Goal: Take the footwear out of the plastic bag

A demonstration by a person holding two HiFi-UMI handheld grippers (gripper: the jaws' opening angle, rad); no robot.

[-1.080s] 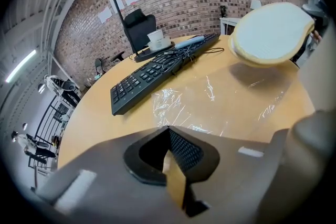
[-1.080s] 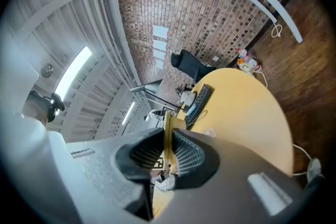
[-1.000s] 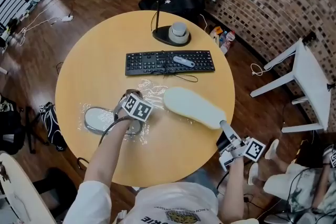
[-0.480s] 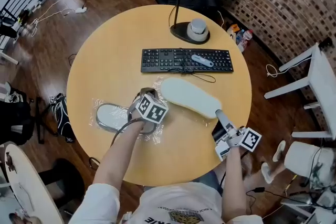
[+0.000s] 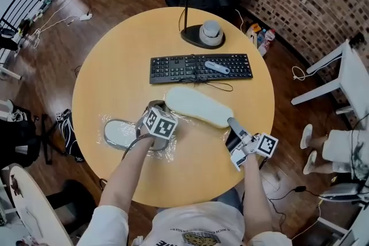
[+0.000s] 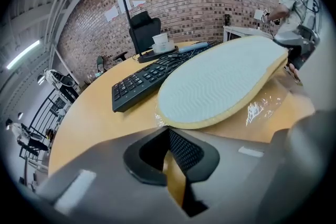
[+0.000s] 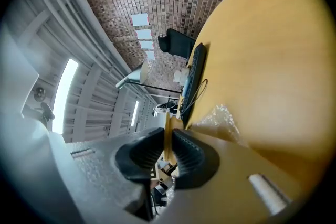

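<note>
One slipper (image 5: 196, 105) is out of the plastic bag (image 5: 166, 150), sole-up over the worktop (image 5: 115, 60) just near of the keyboard (image 5: 200, 67). Its thin edge is clenched in the right gripper (image 5: 230, 123) jaws. The left gripper (image 5: 151, 108) jaws are closed, seemingly pinching the clear film, which is hard to make out. Next, I judge: set it down, then draw out the second slipper (image 5: 121, 133) — lying left, inside the bag. Pale ribbed sole, yellowish foam edge.

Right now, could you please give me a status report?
Left gripper shut on plastic bag. Right gripper shut on slipper, mostly out. Second slipper inside bag. Keyboard close beyond.
</note>
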